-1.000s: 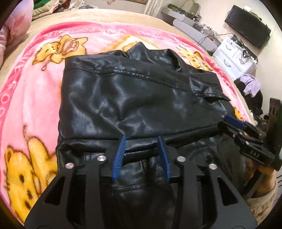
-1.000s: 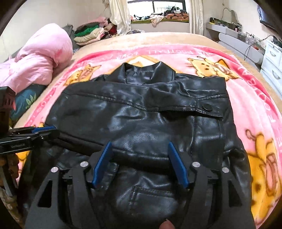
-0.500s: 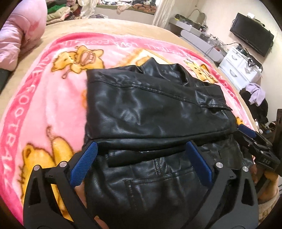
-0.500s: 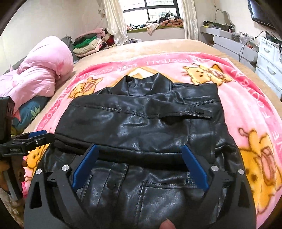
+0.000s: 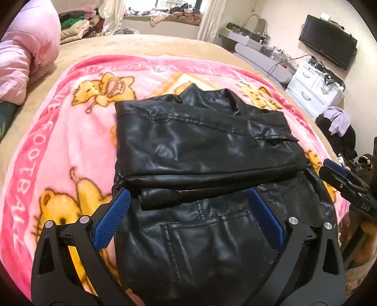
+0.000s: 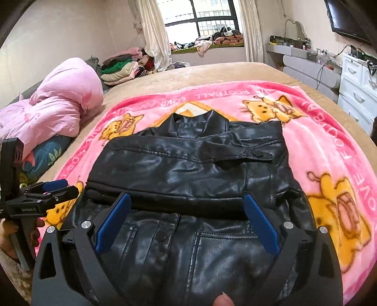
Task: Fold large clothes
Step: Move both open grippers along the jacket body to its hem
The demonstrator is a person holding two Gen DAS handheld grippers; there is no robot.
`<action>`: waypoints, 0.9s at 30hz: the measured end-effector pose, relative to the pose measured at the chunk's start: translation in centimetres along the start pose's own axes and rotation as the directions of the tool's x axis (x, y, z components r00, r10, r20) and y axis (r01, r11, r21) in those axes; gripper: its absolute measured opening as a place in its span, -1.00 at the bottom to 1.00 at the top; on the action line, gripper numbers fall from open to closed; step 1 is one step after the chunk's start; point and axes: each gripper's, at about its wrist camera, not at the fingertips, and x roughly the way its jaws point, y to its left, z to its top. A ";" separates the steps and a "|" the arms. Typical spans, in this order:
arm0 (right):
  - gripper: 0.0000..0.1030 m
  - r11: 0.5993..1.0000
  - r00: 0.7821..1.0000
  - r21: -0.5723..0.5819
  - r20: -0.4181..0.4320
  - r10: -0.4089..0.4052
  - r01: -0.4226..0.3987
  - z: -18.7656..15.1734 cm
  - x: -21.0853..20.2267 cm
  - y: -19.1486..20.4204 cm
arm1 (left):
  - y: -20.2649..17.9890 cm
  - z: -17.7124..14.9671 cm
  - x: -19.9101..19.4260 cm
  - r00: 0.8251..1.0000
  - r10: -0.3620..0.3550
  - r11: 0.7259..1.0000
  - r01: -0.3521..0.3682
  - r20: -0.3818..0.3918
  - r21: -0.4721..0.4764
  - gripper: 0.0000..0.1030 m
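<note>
While both tools [image 5: 188,209] [image 6: 187,213] gape over the jacket [image 5: 207,150], only the right view shows the window [image 6: 202,21].

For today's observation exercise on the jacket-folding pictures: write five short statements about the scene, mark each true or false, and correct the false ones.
1. The black leather jacket lies on a pink cartoon blanket. True.
2. The left gripper is clamped shut on the jacket. False: its blue fingers stand wide apart and hold nothing.
3. The right gripper is open above the lower part of the jacket. True.
4. The jacket's collar points toward the cameras. False: the collar lies at the far end, toward the window.
5. A sleeve is folded across the body of the jacket. True.
</note>
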 end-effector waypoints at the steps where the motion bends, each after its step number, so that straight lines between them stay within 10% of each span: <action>1: 0.87 1.000 1.000 0.000 0.004 0.000 0.000 0.0 -0.4 0.0 | -0.2 0.0 -0.4 1.000 0.000 1.000 0.000 0.009 0.004 0.82; 27: 0.90 0.999 0.999 -0.015 0.030 0.037 -0.036 -3.9 -8.5 -1.6 | -3.9 -5.0 -6.4 0.992 0.049 0.999 -0.046 0.114 -0.028 0.82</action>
